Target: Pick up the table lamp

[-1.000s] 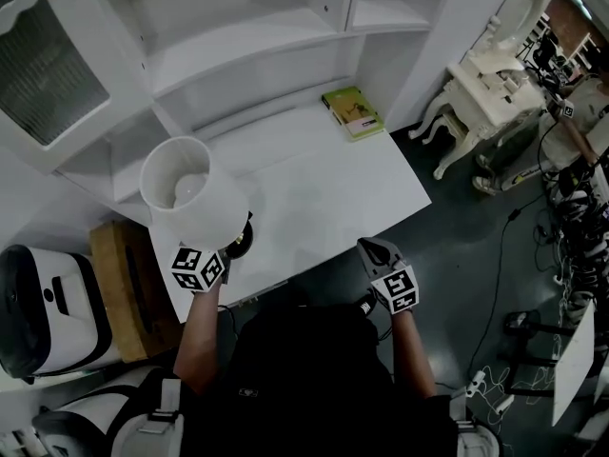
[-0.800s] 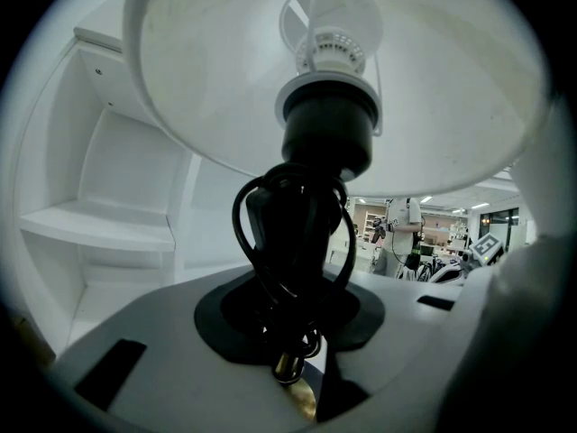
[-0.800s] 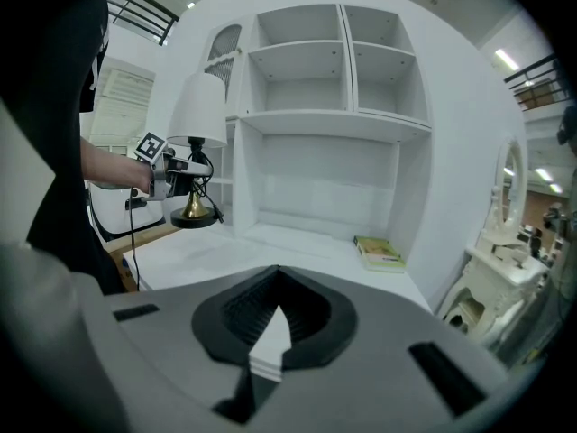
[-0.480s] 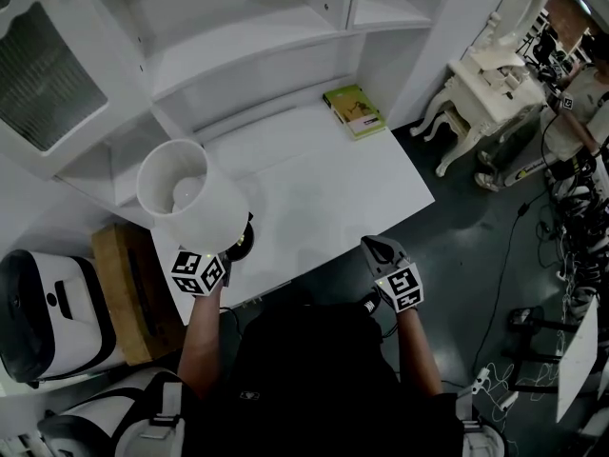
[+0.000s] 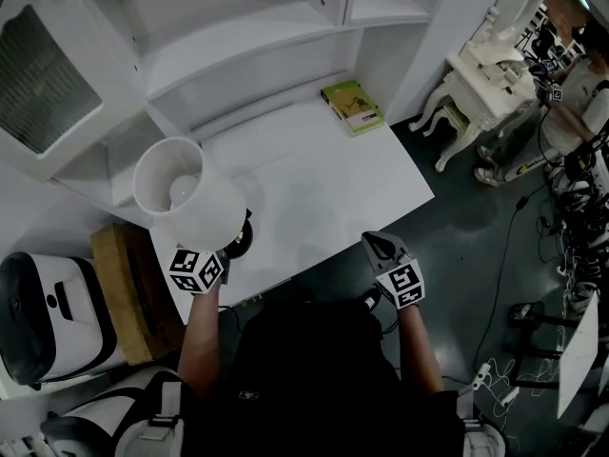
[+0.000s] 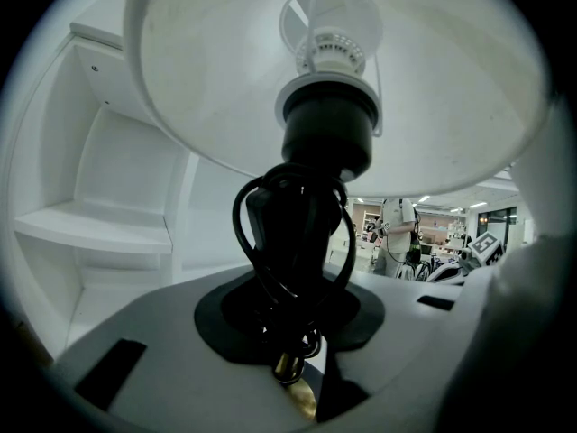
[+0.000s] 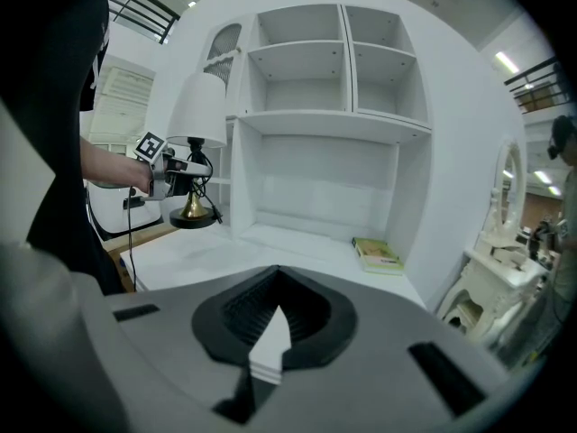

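The table lamp has a white shade (image 5: 181,193), a black socket wrapped in black cord (image 6: 302,242) and a brass foot on a black base (image 5: 238,241). My left gripper (image 5: 226,252) is shut on the cord-wrapped stem just above the brass part (image 6: 287,366). It holds the lamp upright over the front left corner of the white desk (image 5: 324,188). In the right gripper view the lamp (image 7: 196,115) and left gripper (image 7: 180,177) appear at far left. I cannot tell whether the base touches the desk. My right gripper (image 5: 378,246) (image 7: 269,332) is shut and empty at the desk's front edge.
A green book (image 5: 352,108) (image 7: 377,253) lies at the desk's back right, under white shelves (image 5: 247,36). A wooden box (image 5: 124,284) and a white appliance (image 5: 43,312) stand left of the desk. An ornate white table (image 5: 485,74), a person (image 5: 580,103) and floor cables are at right.
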`<state>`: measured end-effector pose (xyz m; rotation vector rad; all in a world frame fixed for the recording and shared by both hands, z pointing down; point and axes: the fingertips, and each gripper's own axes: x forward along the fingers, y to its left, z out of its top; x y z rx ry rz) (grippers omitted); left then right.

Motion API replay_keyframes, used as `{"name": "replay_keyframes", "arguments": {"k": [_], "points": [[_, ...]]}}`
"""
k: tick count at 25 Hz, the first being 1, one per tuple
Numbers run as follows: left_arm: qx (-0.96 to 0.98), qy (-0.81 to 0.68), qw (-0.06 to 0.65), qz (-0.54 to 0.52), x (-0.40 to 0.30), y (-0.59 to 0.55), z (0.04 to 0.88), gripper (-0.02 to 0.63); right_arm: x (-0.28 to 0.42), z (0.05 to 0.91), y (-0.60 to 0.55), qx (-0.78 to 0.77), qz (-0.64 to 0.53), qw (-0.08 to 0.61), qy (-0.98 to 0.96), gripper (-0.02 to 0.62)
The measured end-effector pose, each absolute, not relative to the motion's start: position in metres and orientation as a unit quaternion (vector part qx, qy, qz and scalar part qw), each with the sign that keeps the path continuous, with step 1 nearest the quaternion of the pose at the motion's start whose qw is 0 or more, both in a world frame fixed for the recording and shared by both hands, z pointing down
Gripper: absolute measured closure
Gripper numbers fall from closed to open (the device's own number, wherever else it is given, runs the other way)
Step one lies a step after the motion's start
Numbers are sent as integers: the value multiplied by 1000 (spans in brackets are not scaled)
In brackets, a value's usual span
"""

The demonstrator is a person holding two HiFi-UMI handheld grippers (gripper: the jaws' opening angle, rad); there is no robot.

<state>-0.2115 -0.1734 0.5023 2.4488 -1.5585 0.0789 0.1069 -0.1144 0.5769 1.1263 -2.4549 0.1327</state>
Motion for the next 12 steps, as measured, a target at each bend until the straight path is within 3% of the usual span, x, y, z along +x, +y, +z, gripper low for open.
{"name": "replay_keyframes", "arguments": {"k": [12], "points": [[837,-533,118,30,-207,-176,503,505,111,576,-115,410,49,217,-885,589]]}}
